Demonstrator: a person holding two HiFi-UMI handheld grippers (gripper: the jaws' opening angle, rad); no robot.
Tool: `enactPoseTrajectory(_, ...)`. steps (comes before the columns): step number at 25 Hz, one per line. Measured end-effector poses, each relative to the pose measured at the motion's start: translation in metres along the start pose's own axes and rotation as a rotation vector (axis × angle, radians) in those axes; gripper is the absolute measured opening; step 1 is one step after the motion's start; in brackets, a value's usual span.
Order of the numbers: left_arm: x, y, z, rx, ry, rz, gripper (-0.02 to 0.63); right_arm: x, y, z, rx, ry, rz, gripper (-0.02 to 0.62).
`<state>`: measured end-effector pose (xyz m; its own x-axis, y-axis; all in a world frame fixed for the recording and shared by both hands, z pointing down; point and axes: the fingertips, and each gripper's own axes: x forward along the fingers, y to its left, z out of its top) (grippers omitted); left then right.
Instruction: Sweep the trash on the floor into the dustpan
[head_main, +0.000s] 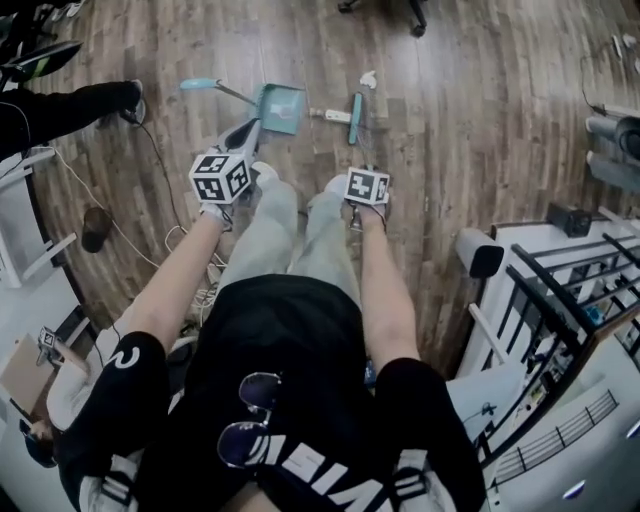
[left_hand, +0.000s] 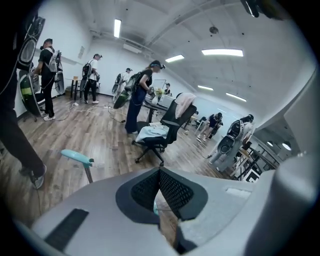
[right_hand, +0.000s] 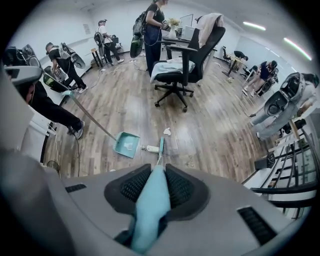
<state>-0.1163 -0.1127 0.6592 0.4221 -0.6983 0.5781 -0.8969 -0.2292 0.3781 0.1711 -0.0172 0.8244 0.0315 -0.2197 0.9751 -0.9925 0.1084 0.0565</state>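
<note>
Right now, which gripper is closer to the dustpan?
Left. The left gripper is just short of the dustpan; the right gripper is farther off to its right, shut on the broom handle.

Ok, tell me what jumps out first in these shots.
The teal broom handle clamped in the right hand-held gripper fills the bottom of that gripper's view, leading down to the broom head on the wood floor. Left of the head sits a teal dustpan, with a crumpled white paper scrap lying just beyond. Behind them stands a black office chair draped with clothing.
</note>
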Motion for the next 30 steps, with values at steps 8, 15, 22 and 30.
enactPoseTrajectory(8, -0.031, 0.077, 0.001, -0.034, 0.002, 0.027, -0.002, -0.007, 0.114, 0.025, -0.024, 0.026, 0.056, 0.084)
enactPoseTrajectory(15, -0.045, 0.12, 0.01, -0.049, -0.002, 0.029, -0.002, -0.022, 0.184, 0.035, -0.053, 0.036, 0.138, 0.084)
enactPoseTrajectory(22, -0.047, 0.137, 0.027, -0.049, -0.018, -0.005, -0.002, -0.033, 0.18, 0.044, -0.037, 0.017, 0.085, 0.084)
enactPoseTrajectory(30, -0.049, 0.124, 0.051, 0.005, -0.041, -0.064, -0.002, -0.072, 0.148, 0.043, 0.053, -0.047, 0.045, 0.084)
